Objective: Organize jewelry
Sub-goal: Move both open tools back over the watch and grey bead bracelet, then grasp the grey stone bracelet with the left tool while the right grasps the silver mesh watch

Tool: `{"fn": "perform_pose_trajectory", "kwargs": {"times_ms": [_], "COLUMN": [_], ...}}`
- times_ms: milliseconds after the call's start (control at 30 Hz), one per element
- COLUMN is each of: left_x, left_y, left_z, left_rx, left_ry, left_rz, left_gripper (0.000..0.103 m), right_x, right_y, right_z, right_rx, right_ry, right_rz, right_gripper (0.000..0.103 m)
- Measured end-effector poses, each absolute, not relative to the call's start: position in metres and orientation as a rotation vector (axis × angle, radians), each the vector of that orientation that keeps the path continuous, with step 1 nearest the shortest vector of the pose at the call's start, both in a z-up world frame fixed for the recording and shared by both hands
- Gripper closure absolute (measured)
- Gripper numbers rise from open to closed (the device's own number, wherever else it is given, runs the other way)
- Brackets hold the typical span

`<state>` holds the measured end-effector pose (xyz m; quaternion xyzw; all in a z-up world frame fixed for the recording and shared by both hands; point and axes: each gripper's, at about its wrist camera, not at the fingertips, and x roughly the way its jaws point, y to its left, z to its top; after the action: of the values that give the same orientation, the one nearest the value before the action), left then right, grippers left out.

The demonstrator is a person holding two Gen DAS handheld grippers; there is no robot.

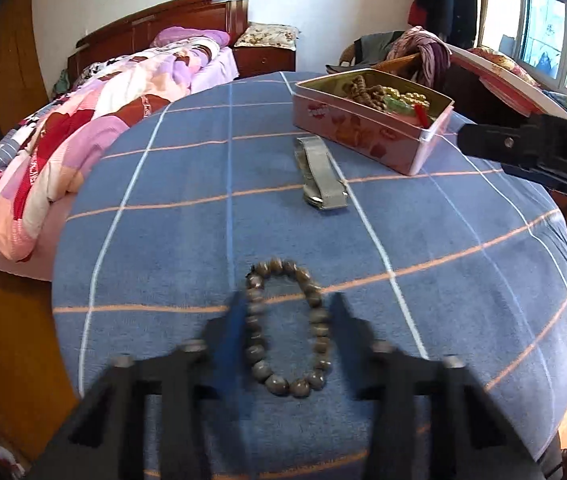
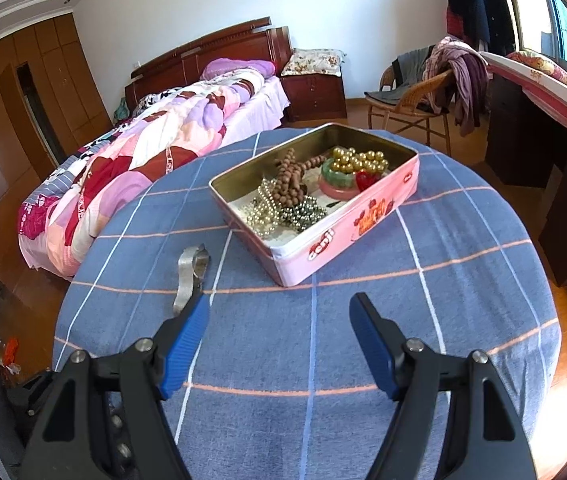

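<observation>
A grey bead bracelet (image 1: pixel 288 330) lies flat on the blue checked tablecloth (image 1: pixel 187 240). My left gripper (image 1: pixel 288 304) is open, its fingers on either side of the bracelet, blurred by motion. A pink tin box (image 2: pixel 347 220) holds brown beads (image 2: pixel 293 174), gold beads (image 2: pixel 357 160), a green bangle (image 2: pixel 337 178) and silver chains (image 2: pixel 279 210); it also shows in the left wrist view (image 1: pixel 367 136). A grey metal watch band (image 2: pixel 187 276) lies left of the box, also in the left wrist view (image 1: pixel 321 174). My right gripper (image 2: pixel 279 304) is open and empty above the cloth, short of the box.
The round table stands beside a bed (image 2: pixel 155 148) with a patchwork quilt on the left. A wicker chair with clothes (image 2: pixel 423 96) and a dark desk (image 2: pixel 531 132) stand behind and right. The right gripper's body (image 1: pixel 531 148) shows at the right of the left wrist view.
</observation>
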<state>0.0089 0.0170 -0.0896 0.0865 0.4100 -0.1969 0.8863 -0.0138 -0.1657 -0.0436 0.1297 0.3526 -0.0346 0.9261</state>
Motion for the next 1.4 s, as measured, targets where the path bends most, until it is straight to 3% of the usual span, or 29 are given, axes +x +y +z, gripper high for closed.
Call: {"fn": "perform_pose_trajectory", "kwargs": {"times_ms": [233, 600, 1300, 1400], "left_x": [0.012, 0.020, 0.040, 0.043], "left_y": [0.020, 0.025, 0.051, 0.053], "left_z": [-0.087, -0.044, -0.036, -0.036], "left_rx": [0.162, 0.179, 0.142, 0.138], "left_ry": [0.855, 0.752, 0.750, 0.751], "left_rz": [-0.390, -0.321, -0.259, -0.255], "left_gripper": [0.087, 0.087, 0.087, 0.088], "right_x": [-0.014, -0.006, 0.069, 0.078], "right_y": [-0.160, -0.151, -0.095, -0.088], "right_z": [-0.042, -0.050, -0.076, -0.086], "right_rx": [0.257, 0.248, 0.149, 0.110], "right_ry": [0.721, 0.752, 0.878, 0.920], "right_rz": [-0.052, -0.024, 0.088, 0.079], "right_gripper": [0.027, 0.027, 0.032, 0.041]}}
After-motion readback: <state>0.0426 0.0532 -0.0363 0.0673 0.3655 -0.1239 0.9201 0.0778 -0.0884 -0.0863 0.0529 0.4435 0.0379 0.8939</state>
